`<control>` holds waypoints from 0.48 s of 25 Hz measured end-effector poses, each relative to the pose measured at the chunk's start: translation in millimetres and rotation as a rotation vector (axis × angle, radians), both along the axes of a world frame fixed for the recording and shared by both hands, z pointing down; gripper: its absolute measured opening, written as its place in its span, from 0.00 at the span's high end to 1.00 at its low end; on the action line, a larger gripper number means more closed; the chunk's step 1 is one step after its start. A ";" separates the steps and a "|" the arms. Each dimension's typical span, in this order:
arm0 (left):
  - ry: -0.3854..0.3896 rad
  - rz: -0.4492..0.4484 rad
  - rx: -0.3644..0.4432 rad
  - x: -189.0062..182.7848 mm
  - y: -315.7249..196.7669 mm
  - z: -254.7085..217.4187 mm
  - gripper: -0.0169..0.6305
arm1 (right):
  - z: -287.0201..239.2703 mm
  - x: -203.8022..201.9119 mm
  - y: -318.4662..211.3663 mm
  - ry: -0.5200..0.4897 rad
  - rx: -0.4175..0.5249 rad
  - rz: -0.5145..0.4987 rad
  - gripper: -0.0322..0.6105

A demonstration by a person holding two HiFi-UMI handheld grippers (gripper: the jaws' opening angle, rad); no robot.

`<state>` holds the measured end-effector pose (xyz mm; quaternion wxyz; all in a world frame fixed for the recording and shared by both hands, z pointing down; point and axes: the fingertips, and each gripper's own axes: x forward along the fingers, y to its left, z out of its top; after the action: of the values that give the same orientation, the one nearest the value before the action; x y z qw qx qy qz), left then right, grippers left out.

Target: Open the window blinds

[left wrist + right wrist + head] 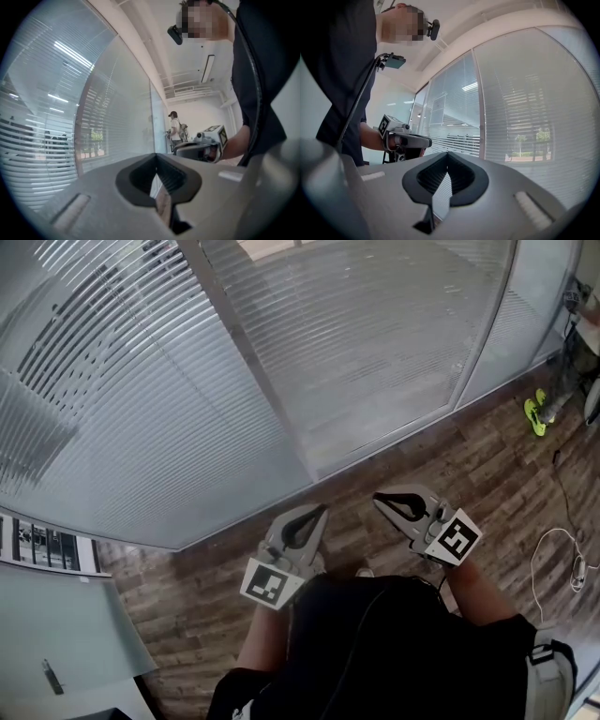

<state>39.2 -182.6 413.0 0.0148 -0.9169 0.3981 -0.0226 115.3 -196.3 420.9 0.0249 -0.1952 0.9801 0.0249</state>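
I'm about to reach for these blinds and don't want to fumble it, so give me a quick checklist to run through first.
1. Left tool free: ok, jaws together, nothing between them.
2. Right tool free: ok, jaws together, empty.
3. Tools at the blinds: not ok, both hang over the wooden floor, short of them.
4. Cord or wand found: cannot tell, none shows in any view.
5. Blinds open: not ok, the slats ahead look closed.
6. Footing: ok straight ahead; a white cable lies on the floor off to the right.
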 end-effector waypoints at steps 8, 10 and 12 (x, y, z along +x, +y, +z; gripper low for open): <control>0.001 -0.005 -0.004 2.0 2.9 2.5 0.97 | 1.8 1.5 3.1 0.003 0.000 -0.003 0.94; 0.001 -0.004 -0.008 1.6 3.4 2.4 0.97 | 1.3 0.4 3.5 0.006 0.002 -0.003 0.94; 0.000 -0.001 -0.004 2.0 3.7 1.7 0.97 | 1.8 -0.7 4.7 0.017 0.014 -0.004 0.94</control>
<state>41.3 -178.9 414.8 0.0127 -0.9167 0.3987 -0.0234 114.5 -191.6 422.7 0.0182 -0.1927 0.9805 0.0332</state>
